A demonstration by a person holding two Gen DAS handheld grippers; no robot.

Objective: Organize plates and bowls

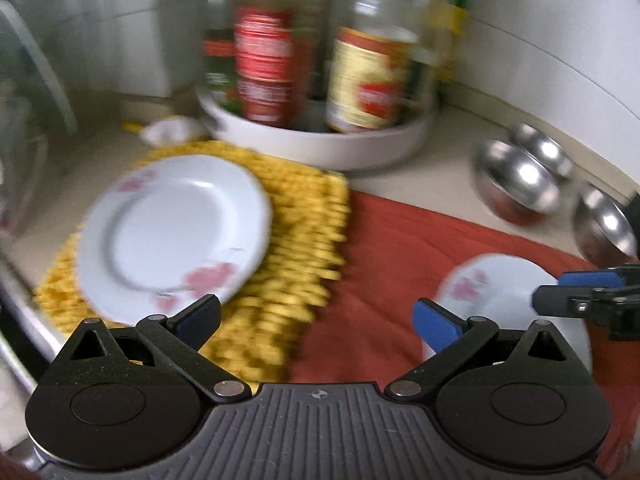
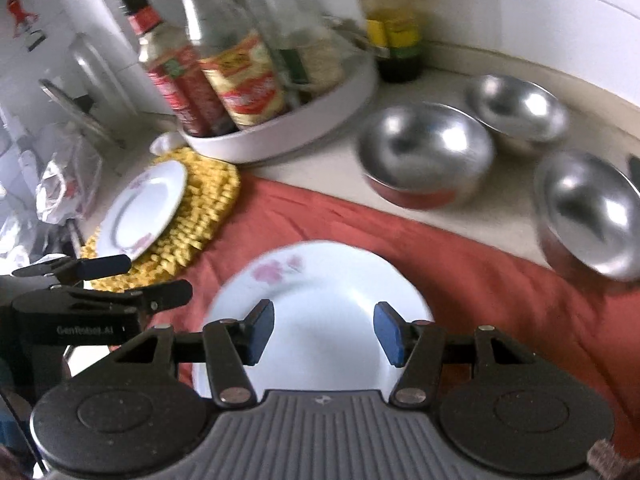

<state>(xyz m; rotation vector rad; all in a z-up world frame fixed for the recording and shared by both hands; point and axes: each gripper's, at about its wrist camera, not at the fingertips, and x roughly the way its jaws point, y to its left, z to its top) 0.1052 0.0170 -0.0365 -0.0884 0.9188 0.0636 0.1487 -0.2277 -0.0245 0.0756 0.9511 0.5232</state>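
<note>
Two floral plates lying flat, three steel bowls upright, openings up

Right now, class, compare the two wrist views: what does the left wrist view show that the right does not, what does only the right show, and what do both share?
Only the left wrist view shows the left gripper head-on, jaws wide open over the yellow mat.

Only the right wrist view shows the red hook on the wall, crumpled plastic at the left, and the right gripper open above the near plate.

Both show the far plate, red cloth, bottle tray and three steel bowls.
</note>
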